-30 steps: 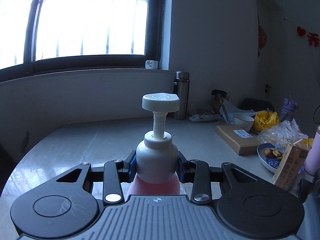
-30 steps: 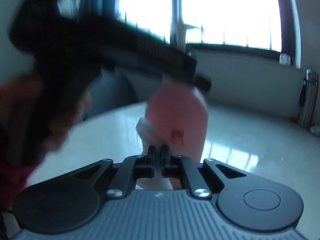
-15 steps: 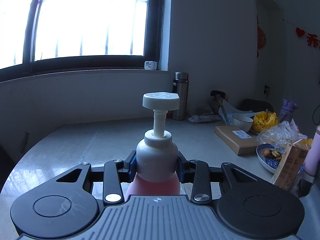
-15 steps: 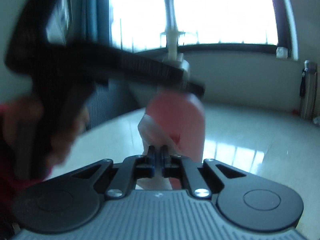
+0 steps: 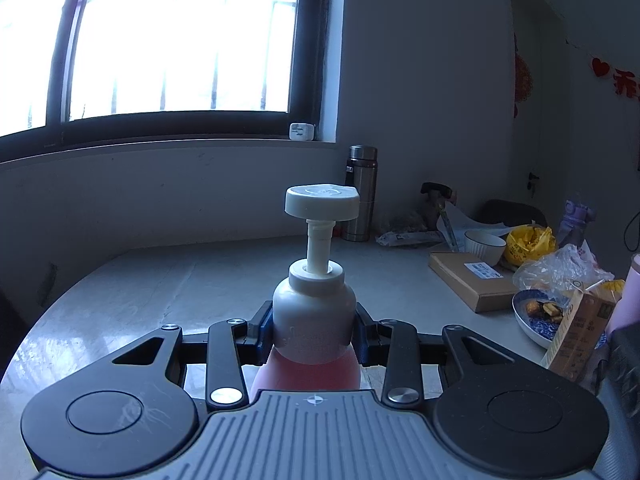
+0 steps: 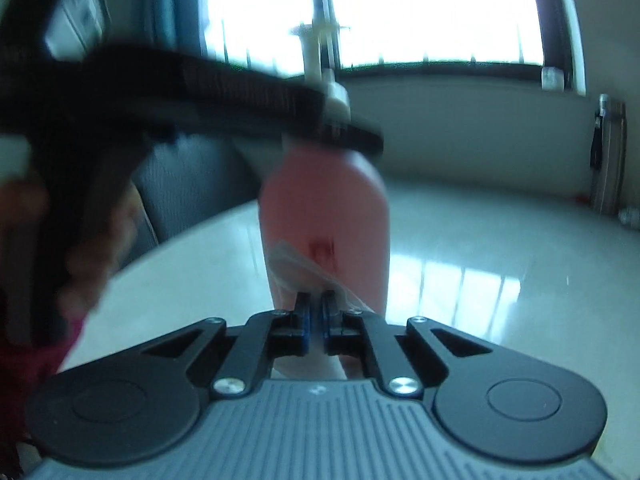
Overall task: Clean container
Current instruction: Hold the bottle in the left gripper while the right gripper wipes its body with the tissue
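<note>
The left gripper is clamped on the shoulder of the pink plastic pump bottle with a white top, upright over the grey table. The right gripper, jaws together pinching a thin white wipe, presses it against the bottle's near side. Wiping looks underway; next, I judge, comes rubbing a fresh patch.

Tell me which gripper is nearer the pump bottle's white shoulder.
Left. The left gripper is clamped on the pump bottle at that shoulder. The right gripper is lower, by the pink body, shut on a wipe.
</note>
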